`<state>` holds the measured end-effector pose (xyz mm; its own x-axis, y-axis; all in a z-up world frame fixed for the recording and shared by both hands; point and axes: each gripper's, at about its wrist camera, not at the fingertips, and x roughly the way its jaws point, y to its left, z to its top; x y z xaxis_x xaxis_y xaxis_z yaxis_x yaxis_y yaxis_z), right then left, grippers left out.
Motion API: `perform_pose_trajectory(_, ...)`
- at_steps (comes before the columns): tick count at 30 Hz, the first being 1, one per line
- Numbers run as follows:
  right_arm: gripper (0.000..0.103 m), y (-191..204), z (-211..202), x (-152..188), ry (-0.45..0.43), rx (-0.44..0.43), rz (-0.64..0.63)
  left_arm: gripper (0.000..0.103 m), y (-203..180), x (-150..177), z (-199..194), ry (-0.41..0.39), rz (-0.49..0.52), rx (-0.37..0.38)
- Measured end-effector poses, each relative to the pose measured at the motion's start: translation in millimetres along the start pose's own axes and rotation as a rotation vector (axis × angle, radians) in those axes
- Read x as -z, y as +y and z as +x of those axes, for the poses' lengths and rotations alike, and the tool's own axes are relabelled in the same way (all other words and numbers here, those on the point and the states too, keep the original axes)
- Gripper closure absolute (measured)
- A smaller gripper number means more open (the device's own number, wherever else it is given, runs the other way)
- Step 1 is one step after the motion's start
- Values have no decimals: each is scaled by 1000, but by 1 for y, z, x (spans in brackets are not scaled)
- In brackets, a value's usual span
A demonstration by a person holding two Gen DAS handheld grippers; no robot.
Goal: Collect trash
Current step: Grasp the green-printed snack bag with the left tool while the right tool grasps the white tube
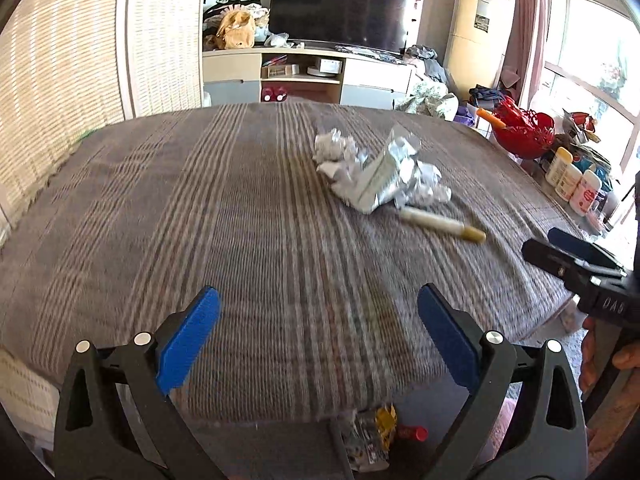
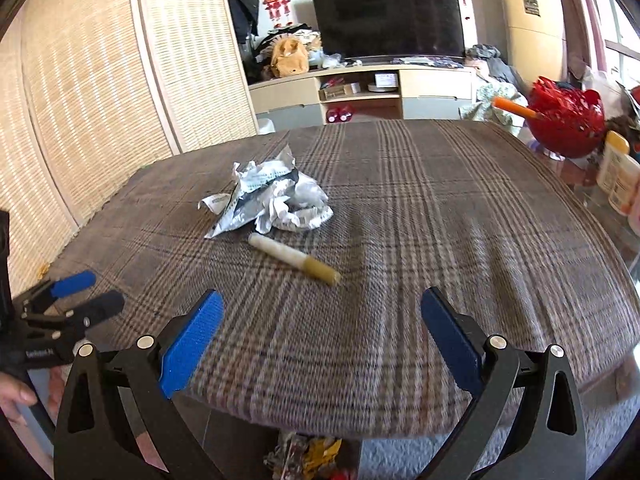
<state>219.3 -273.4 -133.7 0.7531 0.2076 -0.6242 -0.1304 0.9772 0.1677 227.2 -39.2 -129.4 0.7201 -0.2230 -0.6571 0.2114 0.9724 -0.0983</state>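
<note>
A heap of crumpled white paper and a torn silver wrapper (image 1: pixel 380 168) lies on the plaid-covered table (image 1: pixel 200 220); it also shows in the right wrist view (image 2: pixel 272 200). A white marker with a tan cap (image 1: pixel 442 225) lies just in front of it, also seen in the right wrist view (image 2: pixel 294 258). My left gripper (image 1: pixel 318 316) is open and empty above the table's near edge. My right gripper (image 2: pixel 320 320) is open and empty, near the marker. Each gripper shows at the edge of the other's view: the right gripper (image 1: pixel 560 248) and the left gripper (image 2: pixel 84 292).
A red basket (image 2: pixel 568 120) and several bottles (image 1: pixel 572 180) stand on a side surface to the right. A TV cabinet (image 1: pixel 304 76) stands beyond the table. Small wrappers lie on the floor (image 1: pixel 376 440) under the near edge. Woven screens stand at the left.
</note>
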Motion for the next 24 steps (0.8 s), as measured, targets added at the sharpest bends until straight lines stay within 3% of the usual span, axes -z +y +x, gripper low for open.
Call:
perform_pose_trajectory(3,5,0,13,-4,9,-10,-20,15,-1,-12,9,2,8,8)
perform_pose_trajectory(8,29,8,35,-9,53,-35,-66,16,-2,-27,26,13,15,13)
perform_pose_trajectory(11,38,14,48,-13,72,-40,-99,16,-3,-33,35,20,17,19)
perform_pose_trajectory(21,44,22,78,-15,140,-23,-141,15,-11,-47,61,45,25,48)
perform_pose_trajectory(24,60,21,77,-14,135,10,-149,15,-14,-50,66,49,27,59)
